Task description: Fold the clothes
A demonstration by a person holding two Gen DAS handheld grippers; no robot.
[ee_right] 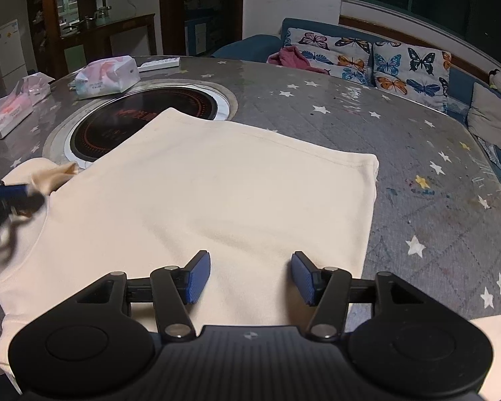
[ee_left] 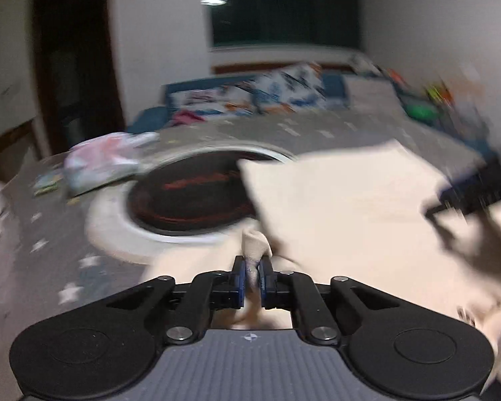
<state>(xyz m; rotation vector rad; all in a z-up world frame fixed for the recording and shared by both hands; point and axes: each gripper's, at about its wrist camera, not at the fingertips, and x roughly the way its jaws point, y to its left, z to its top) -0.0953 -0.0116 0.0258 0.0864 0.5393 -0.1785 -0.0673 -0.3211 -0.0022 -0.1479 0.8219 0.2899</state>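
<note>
Right wrist: tissue packs [ee_right: 108, 78] beyond shirt [ee_right: 217, 193].

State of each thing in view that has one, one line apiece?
Left hand-held gripper: shut on a bunched fold of the cream shirt.
Right hand-held gripper: open, above the shirt, holding nothing.
Cream shirt: spread mostly flat on the table, left sleeve pinched up.
Built-in cooktop: partly covered by the shirt's far corner.
Tissue pack: lying on the table, behind the cooktop.
</note>
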